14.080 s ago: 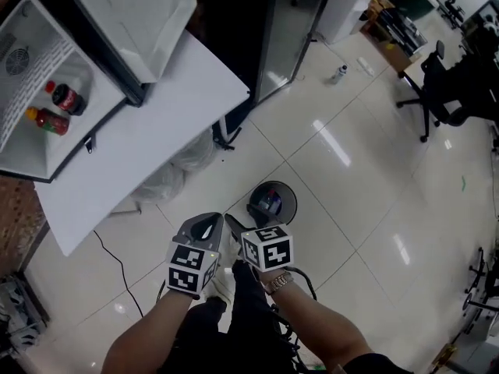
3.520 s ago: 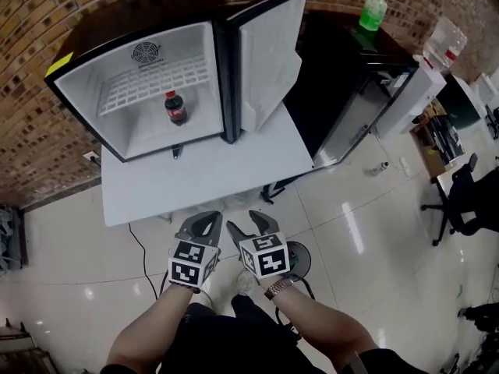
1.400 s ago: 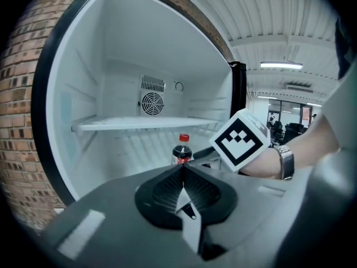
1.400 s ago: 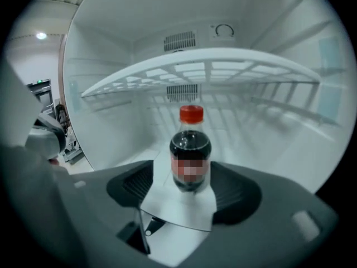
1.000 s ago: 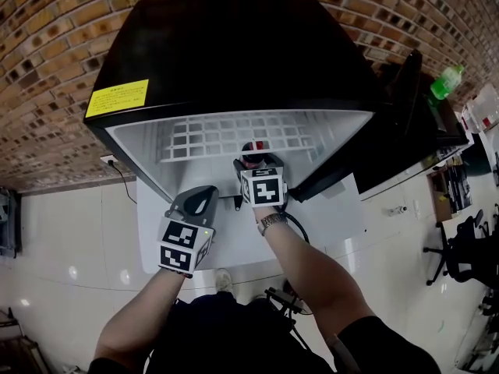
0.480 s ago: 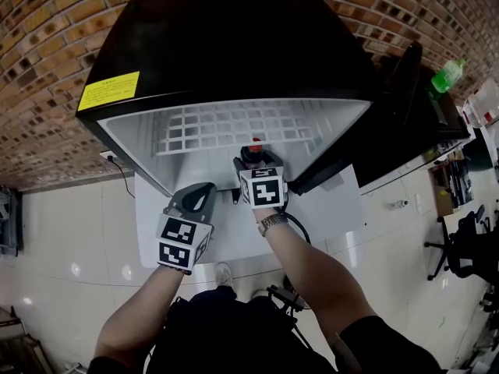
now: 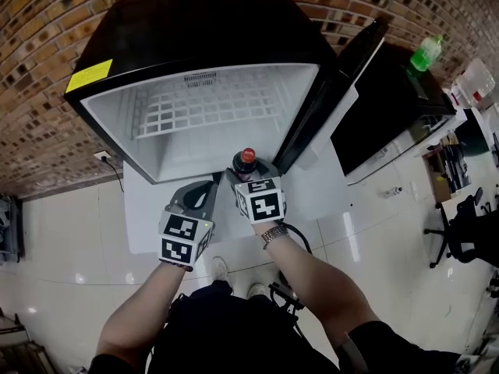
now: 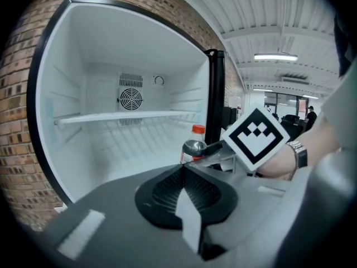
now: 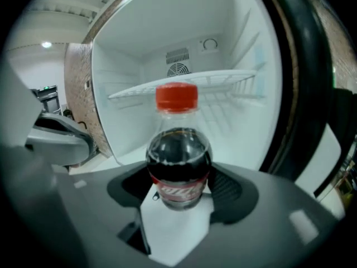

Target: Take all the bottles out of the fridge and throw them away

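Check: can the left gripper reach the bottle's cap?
Probably yes: the cap stands clear above the right gripper, whose jaws just closed on the bottle; the left gripper is close beside, though its jaws are shut.

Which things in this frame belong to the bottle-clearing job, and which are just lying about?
Job:
cola bottle
right gripper, jaws just closed on it
left gripper, shut and empty
open fridge, no bottle seen inside

Lying about:
green bottle on the black cabinet
white table
office chair
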